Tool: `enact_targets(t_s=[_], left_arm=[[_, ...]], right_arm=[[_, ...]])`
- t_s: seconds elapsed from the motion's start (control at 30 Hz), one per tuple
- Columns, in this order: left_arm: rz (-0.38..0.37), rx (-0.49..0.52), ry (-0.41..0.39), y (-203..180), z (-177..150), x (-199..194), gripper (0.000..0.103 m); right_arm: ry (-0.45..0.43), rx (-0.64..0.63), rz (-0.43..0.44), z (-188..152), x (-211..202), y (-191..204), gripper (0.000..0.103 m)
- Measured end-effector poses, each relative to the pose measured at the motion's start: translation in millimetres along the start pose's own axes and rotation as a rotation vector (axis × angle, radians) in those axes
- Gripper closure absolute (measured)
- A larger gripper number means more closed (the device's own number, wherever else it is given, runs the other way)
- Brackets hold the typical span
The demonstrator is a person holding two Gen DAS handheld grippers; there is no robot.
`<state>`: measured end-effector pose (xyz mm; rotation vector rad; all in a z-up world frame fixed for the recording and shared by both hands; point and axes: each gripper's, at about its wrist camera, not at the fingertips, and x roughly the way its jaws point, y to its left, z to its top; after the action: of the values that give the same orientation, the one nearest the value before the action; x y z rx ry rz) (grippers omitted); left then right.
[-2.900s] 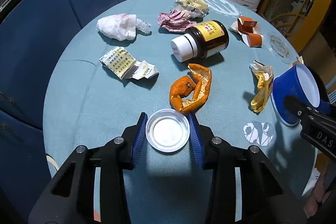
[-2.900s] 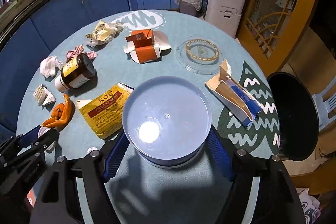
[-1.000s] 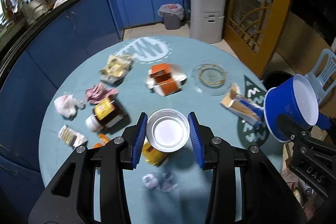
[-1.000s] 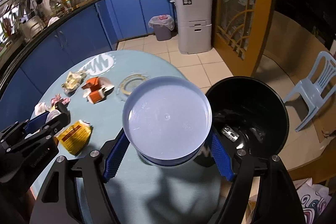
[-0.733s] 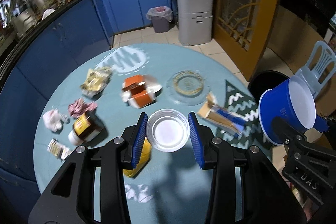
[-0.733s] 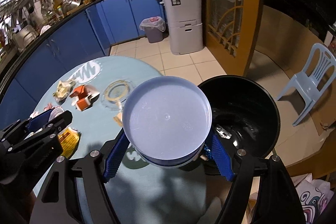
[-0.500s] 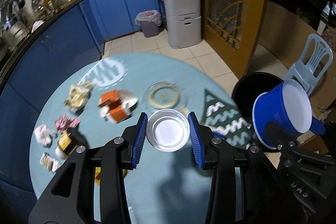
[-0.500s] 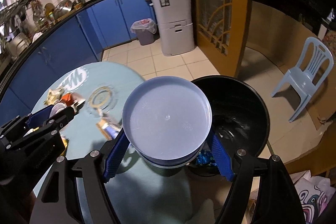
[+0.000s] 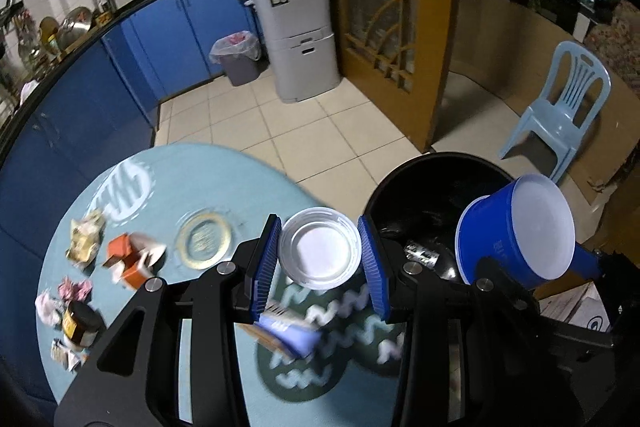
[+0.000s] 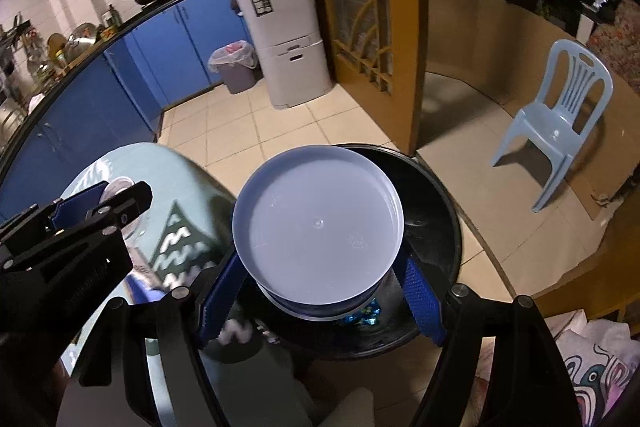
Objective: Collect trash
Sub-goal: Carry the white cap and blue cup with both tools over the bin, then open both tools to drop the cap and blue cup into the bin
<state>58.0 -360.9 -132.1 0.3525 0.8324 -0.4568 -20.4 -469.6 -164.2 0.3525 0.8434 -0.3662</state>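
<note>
Trash rides in both grippers beside the black bin [image 9: 434, 183]. Nearest, the right gripper [image 10: 320, 291] clamps a blue cup [image 10: 318, 233], white inside, straight above the bin's mouth; the cup hides most of the bin's contents, though a crumpled blue scrap [image 10: 362, 315] shows below it. The left gripper [image 9: 320, 255] pinches a small clear lid [image 9: 319, 253] just short of the bin's rim, over the edge of the teal table [image 9: 160, 187]. Blurred wrappers lie on the table, away from the bin. Beyond the bin, bare tiled floor [image 9: 304, 131] lies open.
</note>
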Motion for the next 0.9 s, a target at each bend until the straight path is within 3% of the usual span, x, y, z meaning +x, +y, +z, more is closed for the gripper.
enact_targets(t_s=[0.47, 0.53, 0.6, 0.67, 0.9], left_arm=[[-0.055, 0.06, -0.002, -53, 39, 31, 0.061], [-0.069, 0.055, 0.006, -57, 42, 35, 0.056], [-0.077, 0.055, 0.006, -62, 44, 38, 0.038], [-0.073, 0.057, -0.008, -65, 44, 38, 0.032], [-0.055, 0.04, 0.023, -62, 45, 48, 0.029]], right_arm=[[-0.008, 0.076, -0.06, 18, 19, -48, 0.031], [-0.004, 0.08, -0.062, 19, 20, -52, 0.031], [-0.002, 0.081, -0.063, 19, 22, -55, 0.031], [0.003, 0.085, -0.062, 19, 24, -58, 0.031], [0.014, 0.096, -0.062, 19, 28, -63, 0.031]])
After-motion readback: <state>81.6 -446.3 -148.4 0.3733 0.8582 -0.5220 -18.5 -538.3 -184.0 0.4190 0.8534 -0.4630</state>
